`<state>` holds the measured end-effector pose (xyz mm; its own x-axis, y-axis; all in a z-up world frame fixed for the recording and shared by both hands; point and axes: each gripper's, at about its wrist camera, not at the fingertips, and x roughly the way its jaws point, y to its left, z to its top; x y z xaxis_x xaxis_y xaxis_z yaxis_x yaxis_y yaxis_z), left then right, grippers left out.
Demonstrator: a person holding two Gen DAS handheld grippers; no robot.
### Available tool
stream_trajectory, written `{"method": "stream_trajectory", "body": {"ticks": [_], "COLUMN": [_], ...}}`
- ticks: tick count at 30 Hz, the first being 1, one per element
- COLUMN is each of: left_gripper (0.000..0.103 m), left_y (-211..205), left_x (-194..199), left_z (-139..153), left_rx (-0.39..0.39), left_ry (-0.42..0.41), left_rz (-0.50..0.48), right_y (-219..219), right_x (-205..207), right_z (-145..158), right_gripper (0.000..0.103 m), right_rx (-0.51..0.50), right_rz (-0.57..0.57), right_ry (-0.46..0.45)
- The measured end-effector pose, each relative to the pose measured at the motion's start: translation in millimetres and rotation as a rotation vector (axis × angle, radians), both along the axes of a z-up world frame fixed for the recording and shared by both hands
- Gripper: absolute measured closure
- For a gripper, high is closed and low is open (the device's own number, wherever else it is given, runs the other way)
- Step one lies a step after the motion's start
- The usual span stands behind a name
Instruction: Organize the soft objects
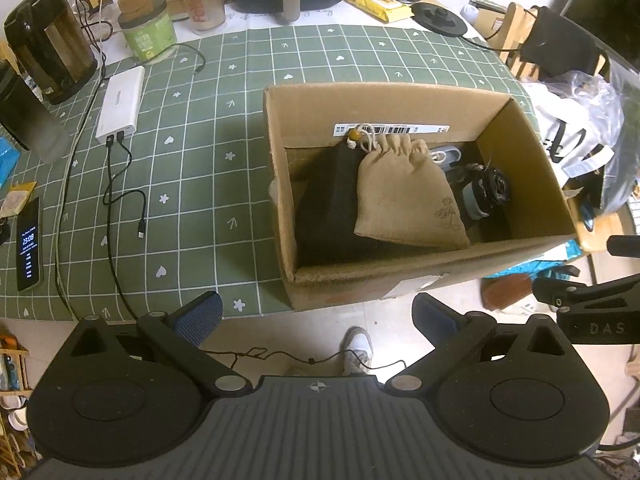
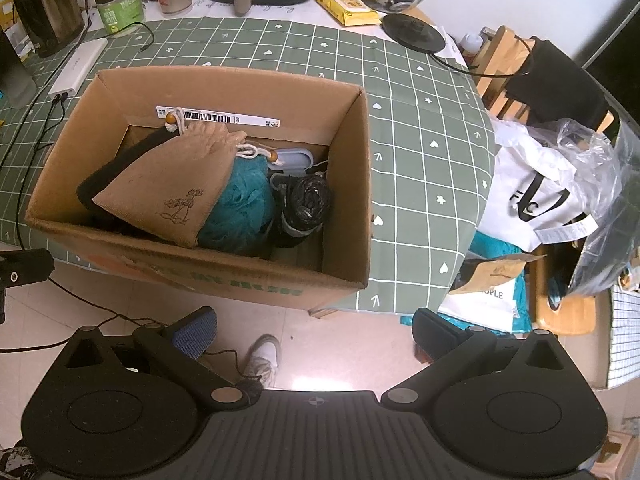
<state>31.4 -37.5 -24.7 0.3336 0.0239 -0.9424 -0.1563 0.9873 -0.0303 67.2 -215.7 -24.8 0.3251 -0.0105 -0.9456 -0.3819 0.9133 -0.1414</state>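
Note:
An open cardboard box (image 1: 400, 276) (image 2: 348, 184) stands on the green checked tablecloth at the table's near edge. Inside lie a tan drawstring pouch (image 1: 404, 196) (image 2: 160, 196), a black soft item (image 1: 324, 200) (image 2: 96, 184) under it, a teal fluffy thing (image 2: 240, 208), a black bag roll (image 1: 494, 190) (image 2: 308, 200) and a pale blue case (image 2: 292, 158). My left gripper (image 1: 316, 316) is open and empty, held off the table's edge in front of the box. My right gripper (image 2: 314, 328) is open and empty, also just short of the box.
On the cloth left of the box lie a white power bank (image 1: 120, 104) with cables and a phone (image 1: 30, 244). A kettle (image 1: 48, 44), jars and a yellow wipes pack (image 2: 348, 8) stand at the back. A chair with bags (image 2: 536, 200) is at the right.

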Motion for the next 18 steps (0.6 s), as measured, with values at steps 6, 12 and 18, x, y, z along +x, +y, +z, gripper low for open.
{"method": "stream_trajectory", "body": {"ticks": [6, 12, 18], "left_gripper": [0.0, 0.0, 0.0], "left_y": [-0.6, -0.6, 0.4], "left_x": [1.8, 3.0, 4.5], "left_z": [2.3, 3.1, 4.2], "left_rx": [0.009, 0.021, 0.028], "left_ry": [-0.005, -0.003, 0.0], "left_rz": [0.001, 0.004, 0.006], "right_y": [0.7, 1.6, 1.9], "right_x": [3.4, 5.6, 6.9], "right_z": [-2.4, -2.3, -2.6], "right_gripper": [0.0, 0.0, 0.0], "right_rx": [-0.002, -0.004, -0.005], "right_rz": [0.005, 0.01, 0.012], "right_ry": [0.006, 0.009, 0.012]}}
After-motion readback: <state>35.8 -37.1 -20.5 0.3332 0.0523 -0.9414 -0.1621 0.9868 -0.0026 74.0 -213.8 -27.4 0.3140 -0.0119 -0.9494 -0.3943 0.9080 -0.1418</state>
